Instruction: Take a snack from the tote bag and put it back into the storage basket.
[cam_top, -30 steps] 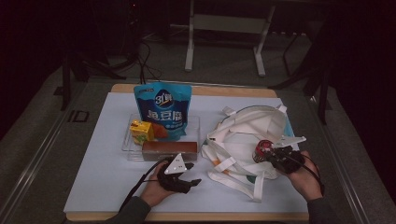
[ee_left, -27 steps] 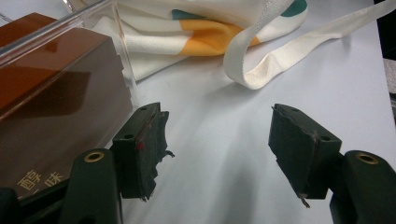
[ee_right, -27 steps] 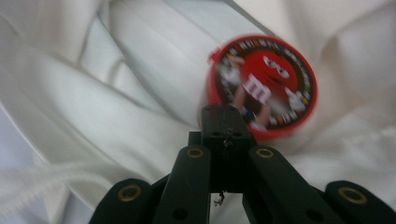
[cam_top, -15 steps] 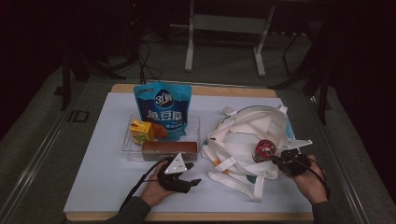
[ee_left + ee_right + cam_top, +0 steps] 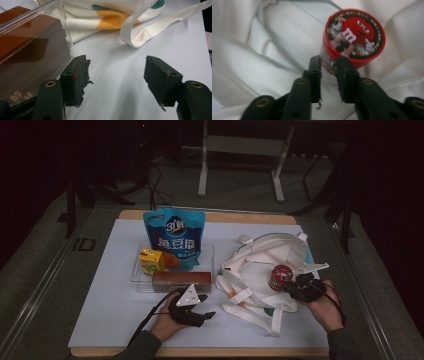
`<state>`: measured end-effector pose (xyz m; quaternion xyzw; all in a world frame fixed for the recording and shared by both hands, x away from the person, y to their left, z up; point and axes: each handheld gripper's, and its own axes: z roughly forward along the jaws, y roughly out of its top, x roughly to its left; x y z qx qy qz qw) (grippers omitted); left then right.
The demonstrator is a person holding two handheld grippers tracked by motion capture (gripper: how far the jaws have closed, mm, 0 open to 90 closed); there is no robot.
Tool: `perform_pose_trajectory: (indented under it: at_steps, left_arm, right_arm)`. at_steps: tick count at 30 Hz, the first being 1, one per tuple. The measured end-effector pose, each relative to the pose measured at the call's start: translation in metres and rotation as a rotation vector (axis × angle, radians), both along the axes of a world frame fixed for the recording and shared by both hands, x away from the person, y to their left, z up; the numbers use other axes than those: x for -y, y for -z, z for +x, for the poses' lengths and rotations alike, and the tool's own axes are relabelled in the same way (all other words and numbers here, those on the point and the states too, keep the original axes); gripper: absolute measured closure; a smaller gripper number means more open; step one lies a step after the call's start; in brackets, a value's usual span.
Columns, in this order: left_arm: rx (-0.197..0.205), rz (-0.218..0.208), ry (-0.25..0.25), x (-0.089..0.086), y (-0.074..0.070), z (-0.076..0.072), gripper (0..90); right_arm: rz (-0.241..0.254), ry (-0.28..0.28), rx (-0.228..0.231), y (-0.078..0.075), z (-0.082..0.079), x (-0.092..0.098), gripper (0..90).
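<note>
A white tote bag (image 5: 265, 265) lies crumpled near the table's (image 5: 110, 310) right edge. On its cloth stands a red candy can (image 5: 280, 277). The right gripper (image 5: 295, 287) sits just beside the can, its jaws just opening, narrowly parted, nothing between them. Near the front edge, the left gripper (image 5: 116, 75) gapes wide and empty.

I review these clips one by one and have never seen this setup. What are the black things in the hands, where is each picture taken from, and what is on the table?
A person holds a two-jaw tool in each hand. One camera looks down from above; the others ride on each tool. On the table lie a clear tray with a blue snack pouch, yellow carton and brown box, and a white tote bag. The left tool is open and empty. The right tool has just been opening; a red candy can stands on the bag just beyond its tips, not held.
</note>
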<state>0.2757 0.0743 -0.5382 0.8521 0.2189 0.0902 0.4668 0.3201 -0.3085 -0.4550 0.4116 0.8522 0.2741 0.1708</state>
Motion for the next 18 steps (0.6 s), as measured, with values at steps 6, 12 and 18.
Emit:
perform_pose_trajectory:
  at_steps: [6,12,18]
  left_arm:
    - [0.000,0.000,0.000,0.000,0.000,0.000,35.4]
    - [-0.001,0.000,0.002,0.000,0.000,0.000,35.5]
    - [-0.002,-0.001,0.002,0.000,0.000,0.000,35.5]
  right_arm:
    - [0.023,0.032,0.021,-0.012,0.006,0.001,56.0]
    - [0.019,0.066,0.026,-0.016,0.018,-0.002,39.1]
    - [-0.016,0.068,0.007,-0.014,0.029,-0.004,29.8]
